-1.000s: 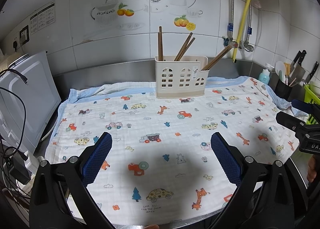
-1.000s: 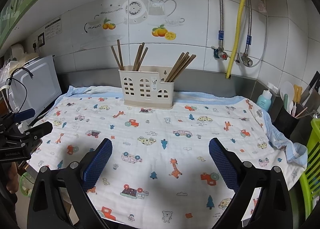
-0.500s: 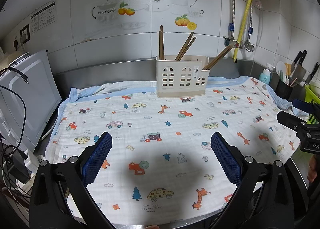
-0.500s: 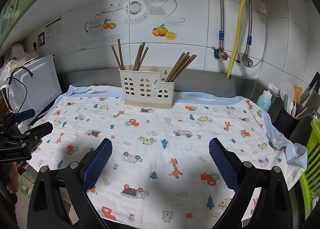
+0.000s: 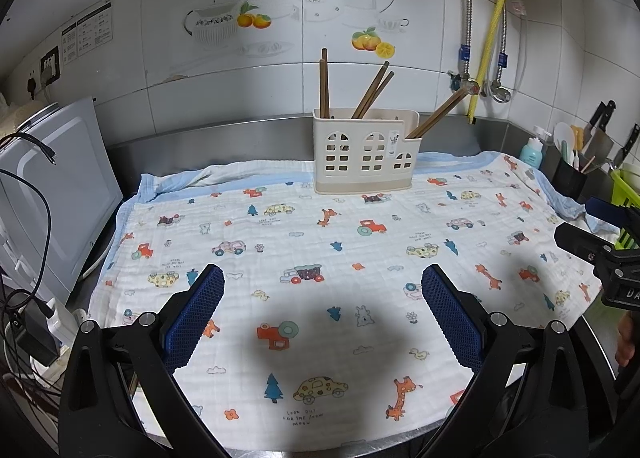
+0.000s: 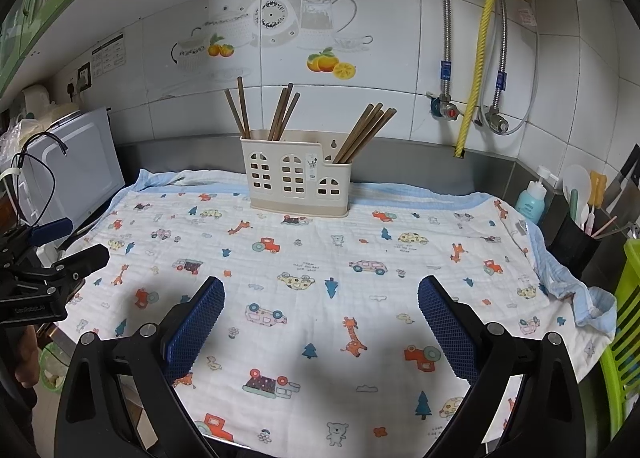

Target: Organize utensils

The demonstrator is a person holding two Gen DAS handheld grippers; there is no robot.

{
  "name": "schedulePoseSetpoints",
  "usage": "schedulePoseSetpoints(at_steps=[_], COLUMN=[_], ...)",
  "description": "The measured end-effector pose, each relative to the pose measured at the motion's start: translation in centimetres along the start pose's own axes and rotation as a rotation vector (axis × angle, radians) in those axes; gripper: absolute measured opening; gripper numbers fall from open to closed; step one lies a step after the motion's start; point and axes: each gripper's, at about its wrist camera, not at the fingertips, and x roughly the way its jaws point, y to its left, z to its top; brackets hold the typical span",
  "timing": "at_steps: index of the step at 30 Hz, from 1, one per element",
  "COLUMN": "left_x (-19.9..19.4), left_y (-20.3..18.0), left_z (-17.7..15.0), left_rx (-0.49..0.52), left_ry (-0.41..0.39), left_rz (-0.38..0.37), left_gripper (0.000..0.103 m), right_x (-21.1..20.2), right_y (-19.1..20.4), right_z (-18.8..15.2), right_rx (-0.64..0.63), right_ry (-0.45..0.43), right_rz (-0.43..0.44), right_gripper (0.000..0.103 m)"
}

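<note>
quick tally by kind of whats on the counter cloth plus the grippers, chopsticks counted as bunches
chopstick bunches: 3
chopstick holder: 1
printed cloth: 1
grippers: 2 (left gripper, right gripper, both open)
total: 7

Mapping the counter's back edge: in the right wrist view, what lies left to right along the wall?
White appliance → chopstick caddy → yellow hose → blue bottle → black utensil cup → green rack.
</note>
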Motion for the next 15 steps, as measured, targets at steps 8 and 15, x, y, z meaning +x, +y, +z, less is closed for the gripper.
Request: schedulePoseSetpoints(at_steps=[8, 15], left_x=[0.43, 0.43], left_y=[-0.07, -0.07], left_z=[-0.31, -0.36], left_rx=[-0.006, -0.007], left_ry=[0.004, 0.004], left_rz=[0.004, 0.001], left_gripper=[0.098, 0.098], right_x=[0.28, 0.38], right_y=[0.02, -0.10], right_z=[-0.15, -0.21], right_rx=[0.004, 0.003], right_ry=[0.004, 0.008], right_rz=[0.001, 0.002], right_gripper=[0.094, 0.094])
